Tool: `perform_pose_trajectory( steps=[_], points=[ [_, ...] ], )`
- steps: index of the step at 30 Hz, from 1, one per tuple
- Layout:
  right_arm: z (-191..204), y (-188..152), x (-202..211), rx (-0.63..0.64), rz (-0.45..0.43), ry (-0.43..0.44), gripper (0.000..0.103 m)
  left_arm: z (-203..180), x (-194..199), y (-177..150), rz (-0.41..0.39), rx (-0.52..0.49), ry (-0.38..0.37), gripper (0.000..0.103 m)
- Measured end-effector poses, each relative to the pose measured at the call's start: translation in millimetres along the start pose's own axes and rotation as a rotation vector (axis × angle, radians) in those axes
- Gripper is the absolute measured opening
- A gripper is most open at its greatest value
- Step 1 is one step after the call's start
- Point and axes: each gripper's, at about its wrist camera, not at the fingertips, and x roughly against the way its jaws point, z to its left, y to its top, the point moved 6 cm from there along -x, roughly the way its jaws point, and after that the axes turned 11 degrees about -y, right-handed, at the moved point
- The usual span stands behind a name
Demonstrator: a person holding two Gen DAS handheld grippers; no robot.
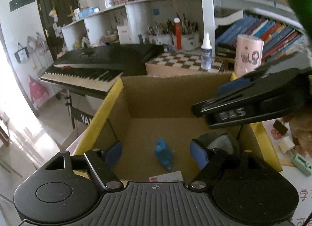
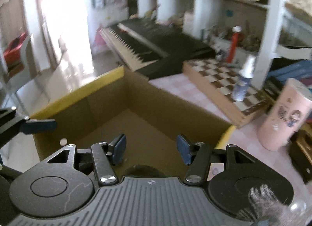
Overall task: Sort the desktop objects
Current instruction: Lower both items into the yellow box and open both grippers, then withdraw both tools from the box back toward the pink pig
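Note:
An open cardboard box (image 1: 109,112) with yellow rims fills the middle of the left wrist view. On its floor lie a crumpled blue object (image 1: 164,154), a grey roll (image 1: 221,143) at the right wall and a printed card (image 1: 167,176) at the near edge. My left gripper (image 1: 156,154) hangs open over the box with the blue object below the gap, untouched. My right gripper (image 2: 151,149) is open and empty above the same box (image 2: 81,97); it also shows as a black body (image 1: 243,107) at the right of the left wrist view. A dark round thing (image 2: 142,168) peeks out beneath it.
Behind the box are a chessboard case (image 1: 181,62) with a small white bottle (image 1: 206,54), a pink cylinder (image 1: 247,54), a black keyboard (image 1: 101,64) and shelves of books (image 1: 269,34). Small items (image 1: 300,161) lie right of the box. The left gripper's finger (image 2: 39,125) juts in at the left.

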Motion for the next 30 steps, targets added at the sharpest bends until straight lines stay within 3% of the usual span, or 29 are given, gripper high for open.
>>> perform_pose_trajectory(
  steps=[7, 16, 30],
  points=[
    [-13, -11, 46, -0.131, -0.071, -0.117, 0.056, 11, 20, -1, -0.061, 0.016, -0.003, 0.082],
    [-12, -49, 91, -0.275, -0.092, -0.247, 0.056, 21, 43, -12, -0.1, 0.033, -0.028, 0.082],
    [33, -116, 139, -0.368, -0.039, -0.371, 0.056, 36, 81, -57, -0.081, 0.055, -0.063, 0.083]
  ],
)
